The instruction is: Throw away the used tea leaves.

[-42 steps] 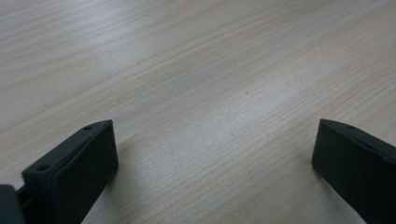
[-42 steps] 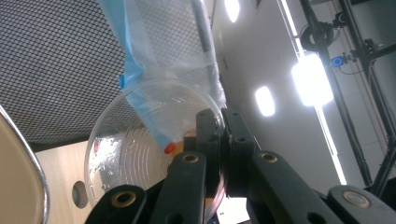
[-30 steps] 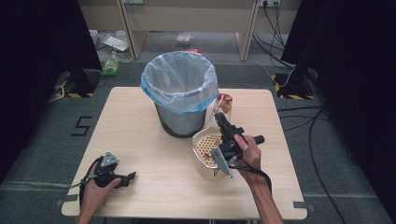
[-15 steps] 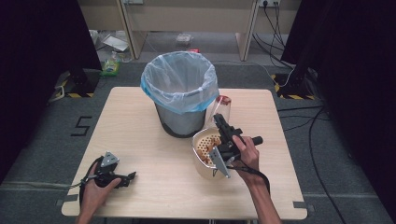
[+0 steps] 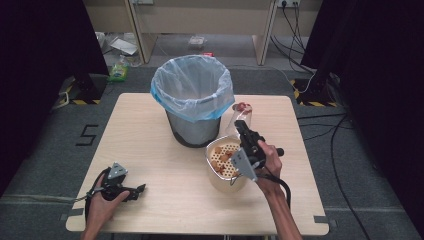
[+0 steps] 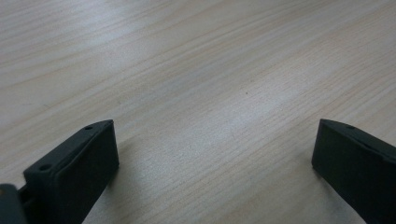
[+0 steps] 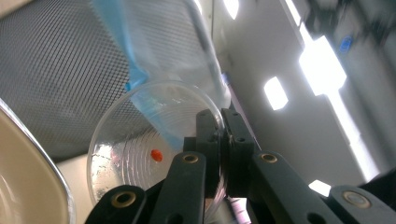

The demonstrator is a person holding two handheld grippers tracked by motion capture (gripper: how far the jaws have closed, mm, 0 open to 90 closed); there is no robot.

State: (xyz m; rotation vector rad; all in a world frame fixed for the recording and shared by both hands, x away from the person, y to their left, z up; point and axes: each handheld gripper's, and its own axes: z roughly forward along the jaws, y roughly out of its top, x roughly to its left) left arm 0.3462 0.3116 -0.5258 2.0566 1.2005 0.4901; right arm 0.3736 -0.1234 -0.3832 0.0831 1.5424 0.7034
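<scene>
My right gripper (image 5: 243,131) holds a clear plastic cup (image 7: 154,140), its jaws pinched on the rim with the wall between them; the cup hangs tilted just ahead of the gripper, above and beyond the cream colander bowl (image 5: 223,176). I judge the work to be at its midpoint: the cup is lifted and nearly empty, one small red bit (image 7: 157,155) clinging inside, while brown pieces (image 5: 220,159) lie in the bowl below the gripper. What is left, as I read it, is disposing of the cup or setting it down. The mesh bin (image 5: 194,102) with its blue liner stands directly ahead of the gripper and close to the cup, so forward travel has little room before the bin's wall; lifting over its rim looks the freer path. To the gripper's outer side the desk (image 5: 150,150) lies bare up to its edge. My left gripper (image 5: 134,191) rests low on the desk near its front edge, jaws spread wide with nothing between them, well apart from the bowl.
</scene>
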